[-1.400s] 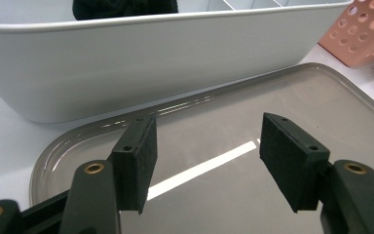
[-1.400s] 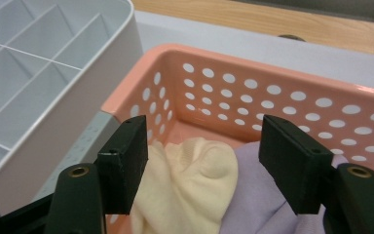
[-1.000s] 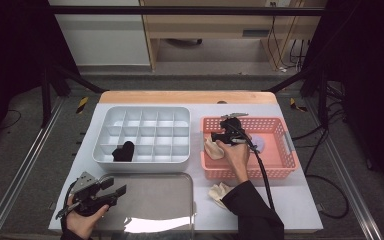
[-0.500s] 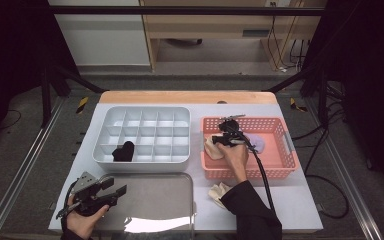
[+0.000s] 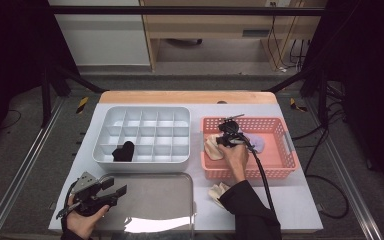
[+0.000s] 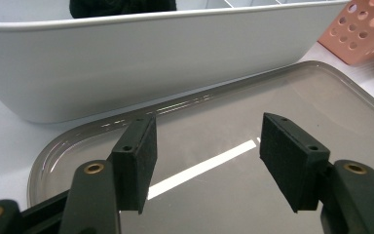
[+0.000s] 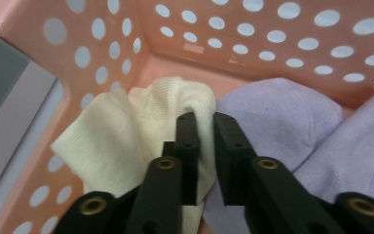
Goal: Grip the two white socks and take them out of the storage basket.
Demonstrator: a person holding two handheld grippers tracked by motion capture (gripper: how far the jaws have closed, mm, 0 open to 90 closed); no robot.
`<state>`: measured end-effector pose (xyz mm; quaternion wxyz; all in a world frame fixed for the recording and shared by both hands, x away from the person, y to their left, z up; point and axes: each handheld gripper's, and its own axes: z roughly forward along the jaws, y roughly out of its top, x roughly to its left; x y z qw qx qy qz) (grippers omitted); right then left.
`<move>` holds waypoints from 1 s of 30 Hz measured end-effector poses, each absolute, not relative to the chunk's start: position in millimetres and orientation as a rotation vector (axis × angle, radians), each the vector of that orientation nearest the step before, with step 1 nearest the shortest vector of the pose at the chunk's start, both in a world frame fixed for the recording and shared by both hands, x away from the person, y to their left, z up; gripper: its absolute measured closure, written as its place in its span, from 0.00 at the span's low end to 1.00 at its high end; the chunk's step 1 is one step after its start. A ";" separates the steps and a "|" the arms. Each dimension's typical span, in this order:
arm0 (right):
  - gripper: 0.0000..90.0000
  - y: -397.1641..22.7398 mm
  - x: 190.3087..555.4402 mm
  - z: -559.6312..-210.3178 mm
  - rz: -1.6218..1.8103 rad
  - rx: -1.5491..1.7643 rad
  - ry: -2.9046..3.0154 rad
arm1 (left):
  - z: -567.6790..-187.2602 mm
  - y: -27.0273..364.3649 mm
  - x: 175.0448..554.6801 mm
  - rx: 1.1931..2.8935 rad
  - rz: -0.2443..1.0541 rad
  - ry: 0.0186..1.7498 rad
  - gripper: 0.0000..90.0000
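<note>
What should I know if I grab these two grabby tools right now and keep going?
Right gripper: jaws have just been closing, now pinched on a fold of the cream sock inside the pink basket, beside a lilac sock.
Left gripper: open, holding nothing, over the grey tray.
Done: one black sock lies in a front compartment of the white divided box.
Left: probably lift the cream sock out and box it, then the lilac one.

Cream sock (image 7: 126, 141), lilac sock (image 7: 272, 117), pink perforated basket (image 7: 253, 29), white organizer (image 5: 145, 132).
</note>
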<state>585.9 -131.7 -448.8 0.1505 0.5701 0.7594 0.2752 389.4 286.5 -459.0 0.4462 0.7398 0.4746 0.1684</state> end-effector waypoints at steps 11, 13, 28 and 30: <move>0.96 -137.4 576.9 -427.5 0.879 1.577 2.106 | -458.6 286.9 389.1 1.828 0.417 1.176 0.42; 0.96 -141.9 572.9 -418.3 0.914 1.566 2.077 | -458.5 287.1 389.2 1.827 0.418 1.176 0.42; 0.96 -170.6 527.3 -362.7 1.141 1.408 1.955 | -459.5 285.7 389.5 1.831 0.416 1.182 0.42; 0.96 -174.1 522.6 -357.5 1.170 1.394 1.944 | -459.3 285.9 389.4 1.829 0.416 1.183 0.42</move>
